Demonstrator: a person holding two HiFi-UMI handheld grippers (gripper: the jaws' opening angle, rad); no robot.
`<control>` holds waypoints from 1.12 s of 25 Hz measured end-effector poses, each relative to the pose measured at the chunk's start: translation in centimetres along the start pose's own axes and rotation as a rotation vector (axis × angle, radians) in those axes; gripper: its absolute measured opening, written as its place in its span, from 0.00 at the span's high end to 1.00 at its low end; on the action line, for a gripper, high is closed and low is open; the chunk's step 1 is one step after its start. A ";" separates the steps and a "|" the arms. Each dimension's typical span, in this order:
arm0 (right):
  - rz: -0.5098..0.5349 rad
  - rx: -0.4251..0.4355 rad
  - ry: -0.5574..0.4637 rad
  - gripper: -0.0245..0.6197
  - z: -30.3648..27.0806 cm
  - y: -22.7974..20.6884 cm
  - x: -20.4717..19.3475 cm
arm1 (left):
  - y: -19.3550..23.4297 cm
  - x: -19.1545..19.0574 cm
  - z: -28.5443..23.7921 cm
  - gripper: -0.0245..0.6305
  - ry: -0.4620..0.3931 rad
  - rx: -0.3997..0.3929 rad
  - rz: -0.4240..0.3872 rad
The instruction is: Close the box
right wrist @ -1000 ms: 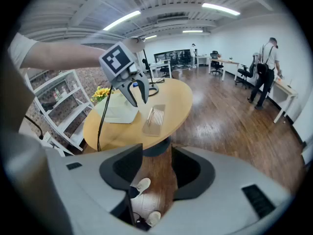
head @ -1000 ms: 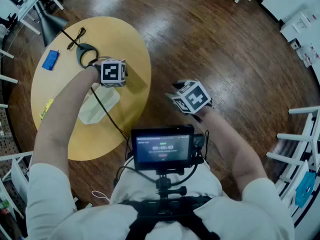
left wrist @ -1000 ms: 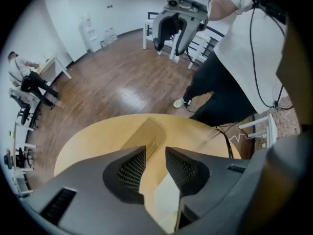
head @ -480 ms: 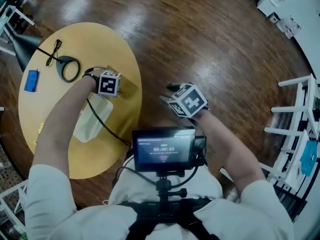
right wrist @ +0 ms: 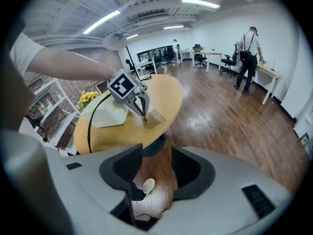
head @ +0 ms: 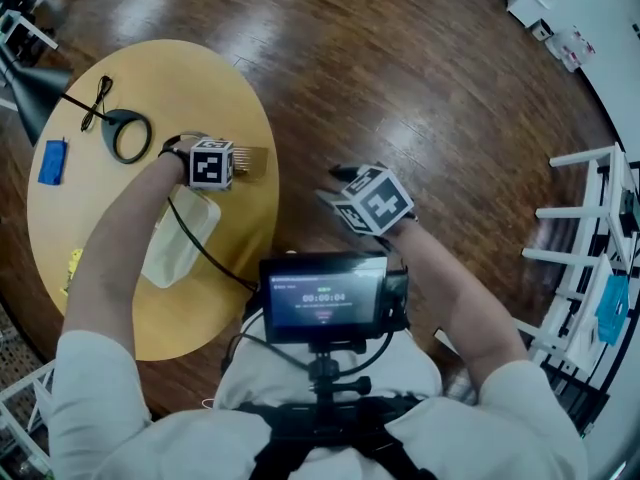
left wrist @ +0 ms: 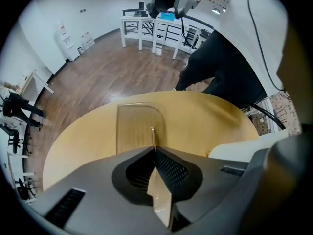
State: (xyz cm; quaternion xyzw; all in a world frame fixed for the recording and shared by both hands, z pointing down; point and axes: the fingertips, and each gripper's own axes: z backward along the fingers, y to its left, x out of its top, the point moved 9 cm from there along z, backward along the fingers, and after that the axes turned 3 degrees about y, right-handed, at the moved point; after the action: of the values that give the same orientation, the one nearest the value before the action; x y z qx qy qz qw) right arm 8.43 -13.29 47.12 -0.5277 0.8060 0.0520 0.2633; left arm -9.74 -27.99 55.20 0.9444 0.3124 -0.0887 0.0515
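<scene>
A translucent white box (head: 180, 236) stands without its lid on the round yellow table (head: 100, 218). Its clear flat lid (head: 256, 160) lies near the table's right edge. My left gripper (head: 243, 164) is at the lid, its jaws closing on the lid's thin near edge (left wrist: 152, 137), which sits pinched between the pads. In the left gripper view the lid (left wrist: 138, 125) stretches ahead and the box (left wrist: 235, 149) is at the right. My right gripper (head: 340, 180) hovers over the wooden floor right of the table, open and empty (right wrist: 156, 158). It looks at the left gripper (right wrist: 142, 111), lid (right wrist: 156, 115) and box (right wrist: 108, 112).
A black lamp base ring (head: 128, 134) with its cable, a blue item (head: 51, 161) and a yellow item (head: 73, 265) lie on the table's left part. White racks (head: 590, 238) stand at the far right. A person (right wrist: 248, 58) stands far off by desks.
The left gripper has settled at the lid by the table's right edge, and its jaws have come together on the lid. The right gripper has stayed over the floor.
</scene>
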 end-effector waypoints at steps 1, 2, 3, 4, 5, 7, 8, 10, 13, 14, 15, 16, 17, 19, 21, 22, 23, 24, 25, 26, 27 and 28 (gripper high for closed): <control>0.002 0.000 -0.002 0.66 -0.2 -0.2 0.1 | 0.5 -0.1 -0.1 0.96 -0.006 0.011 0.008; 0.006 0.001 -0.004 0.66 -0.4 -0.5 0.1 | 1.0 -0.3 -0.1 0.96 -0.013 0.022 0.019; 0.013 0.003 -0.004 0.66 -0.5 -0.7 0.2 | 1.4 -0.5 0.0 0.96 -0.022 0.031 0.037; 0.020 0.006 -0.007 0.66 -0.5 -0.7 0.3 | 1.6 -0.6 0.4 0.96 -0.032 0.040 0.063; 0.029 0.008 -0.011 0.66 -0.4 -0.5 0.5 | 1.5 -0.7 1.0 0.96 -0.039 0.050 0.094; 0.049 0.014 -0.022 0.66 -0.2 0.0 0.8 | 1.0 -1.1 2.5 0.96 -0.052 0.078 0.159; 0.060 0.018 -0.026 0.66 -0.2 0.1 1.0 | 1.0 -1.3 3.3 0.96 -0.060 0.094 0.189; 0.083 0.028 -0.032 0.66 -0.5 0.0 1.5 | 1.2 -1.8 4.7 0.96 -0.077 0.122 0.247; 0.120 0.050 -0.028 0.66 -0.8 -0.5 1.8 | 1.6 -1.3 6.8 0.96 -0.112 0.156 0.311; 0.137 0.060 -0.027 0.66 -0.6 -0.7 1.7 | 1.7 -0.9 7.7 0.96 -0.119 0.173 0.331; 0.157 0.070 -0.030 0.66 -0.4 -0.9 1.7 | 1.6 -0.5 8.8 0.96 -0.122 0.196 0.355; 0.180 0.083 -0.035 0.66 -0.1 -1.1 1.8 | 1.3 -0.2 9.9 0.96 -0.123 0.224 0.383; 0.205 0.097 -0.041 0.66 0.0 -1.0 1.8 | 0.8 0.0 11.2 0.96 -0.124 0.257 0.414; 0.251 0.124 -0.048 0.66 0.6 -0.7 1.5 | -0.1 0.8 13.6 0.96 -0.138 0.333 0.472; 0.286 0.150 -0.053 0.66 1.4 -0.4 0.7 | -1.1 2.2 15.6 0.96 -0.171 0.412 0.517; 0.299 0.162 -0.055 0.66 1.8 -0.3 0.3 | -1.6 2.7 16.5 0.96 -0.187 0.439 0.542; 0.311 0.173 -0.058 0.66 2.1 -0.3 0.2 | -2.0 3.0 17.2 0.96 -0.197 0.454 0.567; 0.323 0.184 -0.058 0.66 2.2 -0.1 0.2 | -2.5 2.9 17.7 0.96 -0.194 0.457 0.589; 0.336 0.193 -0.055 0.66 2.1 0.0 0.4 | -3.0 2.5 18.1 0.96 -0.178 0.452 0.608; 0.349 0.202 -0.053 0.66 1.8 0.2 0.5 | -3.5 1.9 18.3 0.96 -0.153 0.441 0.626; 0.361 0.211 -0.051 0.66 1.6 0.4 0.6 | -4.1 1.2 18.4 0.96 -0.128 0.429 0.647; 0.375 0.222 -0.049 0.66 1.5 0.5 0.6 | -4.8 0.6 18.5 0.96 -0.106 0.418 0.672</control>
State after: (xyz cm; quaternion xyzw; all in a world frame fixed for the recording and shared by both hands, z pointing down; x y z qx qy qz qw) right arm 8.35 -13.02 45.47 -0.3350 0.8841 0.0236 0.3249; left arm -14.64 -26.64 36.75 0.9783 -0.0416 -0.1770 -0.0998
